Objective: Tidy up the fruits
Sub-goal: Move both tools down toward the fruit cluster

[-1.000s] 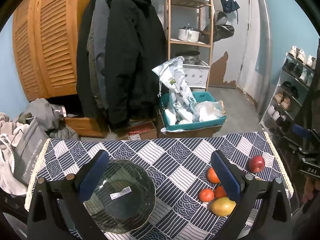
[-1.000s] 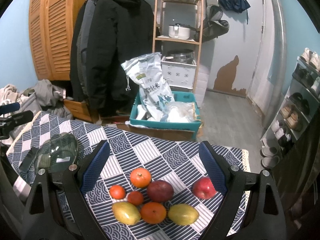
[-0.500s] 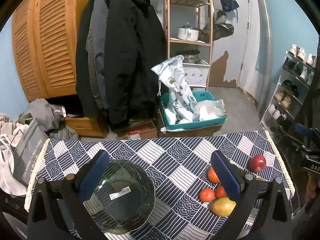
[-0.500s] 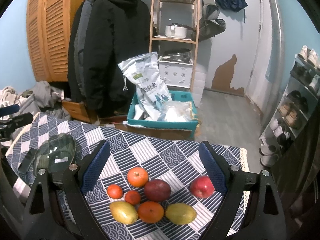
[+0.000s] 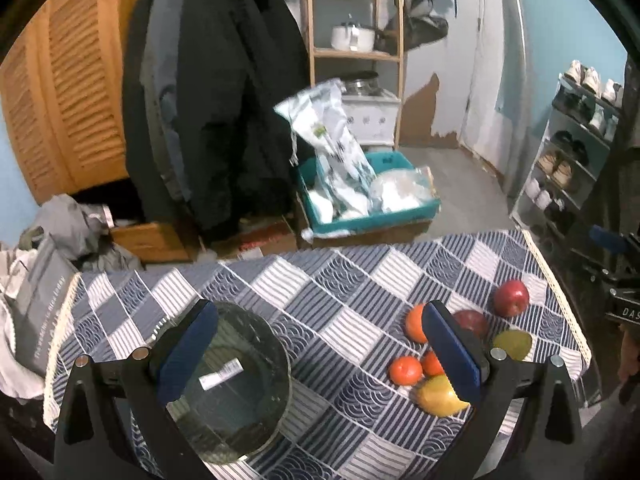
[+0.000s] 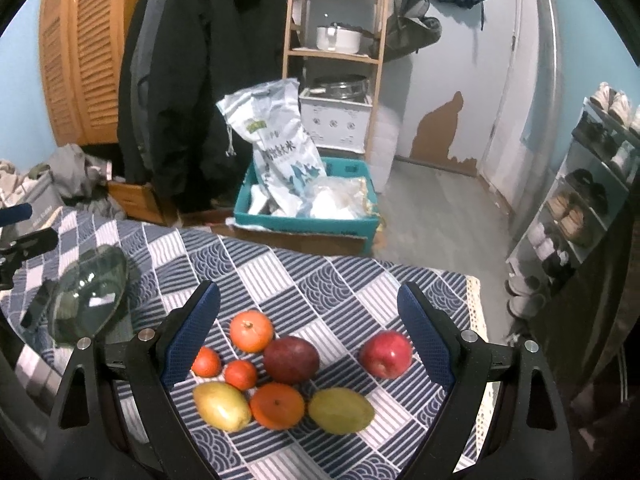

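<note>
Left gripper jaws spread wide, nothing between them, hovering over the table; its left finger overlaps the glass bowl. Bowl sits on the checked tablecloth at the table's left side, holds no fruit, only a white sticker showing inside. Right gripper also wide apart, holding nothing, above the fruit cluster on the table's right side. Fruit all on the cloth, well apart from the bowl: large orange, two small tangerines side by side, dark red fruit in the middle, second orange in the front row between two yellow-green mangoes, one either side. Red apple sits alone, just right of the cluster. Beyond the table on the floor, a teal crate holds a printed sack standing tilted plus clear plastic bags. Wooden shelf behind has a white pot.
</note>
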Demonstrator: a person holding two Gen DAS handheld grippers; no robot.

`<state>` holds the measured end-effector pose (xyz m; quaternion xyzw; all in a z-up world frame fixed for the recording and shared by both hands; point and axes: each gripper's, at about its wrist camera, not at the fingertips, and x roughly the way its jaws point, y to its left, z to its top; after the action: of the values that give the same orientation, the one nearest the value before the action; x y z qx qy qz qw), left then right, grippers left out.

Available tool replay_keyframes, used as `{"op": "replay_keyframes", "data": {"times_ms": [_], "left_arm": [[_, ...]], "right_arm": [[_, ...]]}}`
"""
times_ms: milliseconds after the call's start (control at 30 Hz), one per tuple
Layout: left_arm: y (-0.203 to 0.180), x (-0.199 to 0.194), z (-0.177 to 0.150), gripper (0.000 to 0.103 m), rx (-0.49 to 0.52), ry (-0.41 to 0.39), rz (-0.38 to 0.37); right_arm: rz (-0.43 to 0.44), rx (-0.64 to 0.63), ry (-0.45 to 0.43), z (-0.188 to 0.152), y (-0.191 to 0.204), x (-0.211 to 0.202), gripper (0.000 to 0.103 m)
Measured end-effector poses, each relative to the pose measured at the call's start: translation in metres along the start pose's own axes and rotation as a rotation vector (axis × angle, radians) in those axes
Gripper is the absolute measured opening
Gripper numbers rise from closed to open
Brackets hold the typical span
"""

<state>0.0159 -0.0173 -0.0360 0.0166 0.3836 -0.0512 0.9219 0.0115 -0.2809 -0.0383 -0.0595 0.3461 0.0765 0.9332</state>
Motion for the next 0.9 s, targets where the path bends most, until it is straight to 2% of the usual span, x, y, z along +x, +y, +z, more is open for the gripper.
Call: {"op": "replay_keyframes", "data": {"times_ms": [167,533,900], "left_arm": [[-0.013,0.016,-0.01,0.103,0.024,0.046,-0.007],[-0.042,0.06,-0.028,0.103,0.111,0.159,-0.008],[-0.046,0.104,-0.036,0.099,0.083,0.259,-0.017]], "right_arm": [[-0.013,0.016,0.033,-0.007,-0.009,0.009,0.089],[0.028,0.054,0.149,-0.025,-0.018,0.042,0.089],[0.075,0.051,0.337,-0.051,-0.013,0.107,0.089]]}}
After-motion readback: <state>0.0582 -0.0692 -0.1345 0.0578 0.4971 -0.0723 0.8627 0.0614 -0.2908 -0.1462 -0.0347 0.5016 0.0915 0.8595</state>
